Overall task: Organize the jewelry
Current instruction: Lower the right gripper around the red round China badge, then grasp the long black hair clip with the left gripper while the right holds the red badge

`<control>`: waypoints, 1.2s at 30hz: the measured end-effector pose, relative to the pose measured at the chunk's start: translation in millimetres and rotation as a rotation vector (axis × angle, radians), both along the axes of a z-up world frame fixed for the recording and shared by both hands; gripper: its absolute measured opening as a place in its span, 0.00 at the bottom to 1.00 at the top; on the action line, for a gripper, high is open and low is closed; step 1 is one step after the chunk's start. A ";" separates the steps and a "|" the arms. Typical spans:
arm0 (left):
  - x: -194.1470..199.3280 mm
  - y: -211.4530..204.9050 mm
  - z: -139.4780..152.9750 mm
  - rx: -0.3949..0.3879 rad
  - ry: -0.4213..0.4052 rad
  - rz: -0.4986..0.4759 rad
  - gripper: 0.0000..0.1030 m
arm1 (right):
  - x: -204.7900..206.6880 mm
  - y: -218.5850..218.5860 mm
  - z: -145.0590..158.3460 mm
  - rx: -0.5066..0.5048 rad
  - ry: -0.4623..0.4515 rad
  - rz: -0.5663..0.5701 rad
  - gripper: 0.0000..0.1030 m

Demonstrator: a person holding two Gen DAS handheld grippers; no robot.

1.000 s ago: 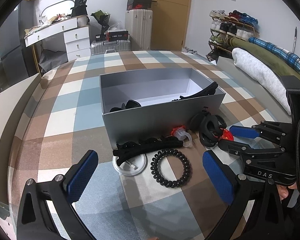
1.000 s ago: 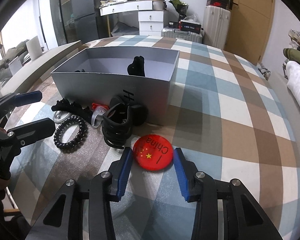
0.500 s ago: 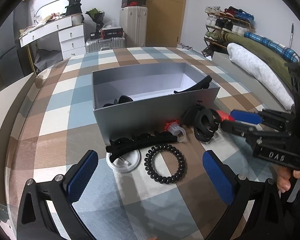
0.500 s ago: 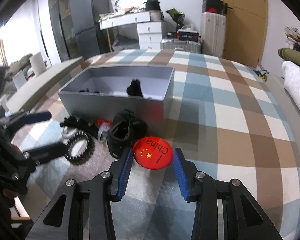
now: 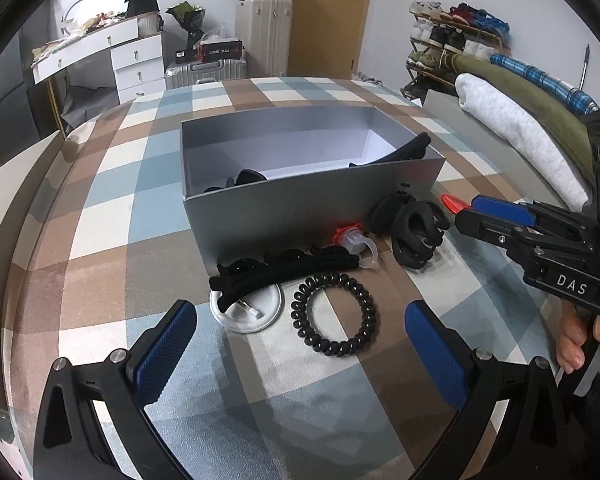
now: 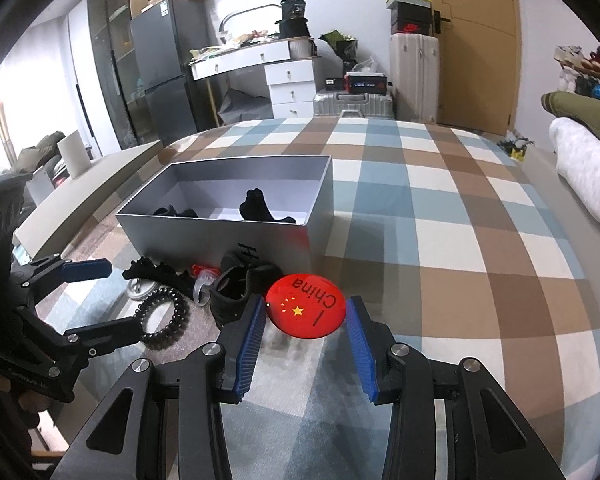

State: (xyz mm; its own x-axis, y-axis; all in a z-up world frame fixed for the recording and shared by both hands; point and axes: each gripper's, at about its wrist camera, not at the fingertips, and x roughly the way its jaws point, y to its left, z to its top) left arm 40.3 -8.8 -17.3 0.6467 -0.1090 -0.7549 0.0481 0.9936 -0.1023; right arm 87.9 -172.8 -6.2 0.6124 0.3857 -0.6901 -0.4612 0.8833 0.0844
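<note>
Lifted since a second earlier, the red China badge (image 6: 305, 306) hung above the checked cloth (image 6: 460, 240), clamped between the pads of the right gripper (image 6: 305, 320), just near of the grey box (image 6: 220, 232). Left gripper (image 5: 300, 344) hovered released, jaws spread wide, near of the black coil hair tie (image 5: 334, 314). Beside it lay a long black hair clip (image 5: 284, 270) across a white disc (image 5: 246, 312); to the right sat a black claw clip (image 5: 414, 230). More black clips rested inside the box.
</note>
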 end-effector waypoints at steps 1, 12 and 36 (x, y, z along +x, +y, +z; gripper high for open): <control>0.1 0.5 0.1 -0.002 0.001 0.001 0.98 | 0.3 0.1 -0.1 0.001 0.002 0.001 0.39; 2.3 23.2 0.3 -0.054 -0.005 0.085 0.86 | -2.3 -0.9 1.3 0.011 -0.004 0.002 0.39; 12.2 33.7 -8.0 -0.063 0.020 0.112 0.29 | -2.3 3.1 -0.8 0.012 -0.001 0.021 0.39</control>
State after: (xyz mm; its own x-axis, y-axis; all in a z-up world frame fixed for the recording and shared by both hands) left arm 52.5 25.0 -25.3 0.6427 -0.0844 -0.7615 -0.0654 0.9842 -0.1643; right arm 85.6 -169.7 -7.0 0.6045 0.4065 -0.6851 -0.4798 0.8723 0.0942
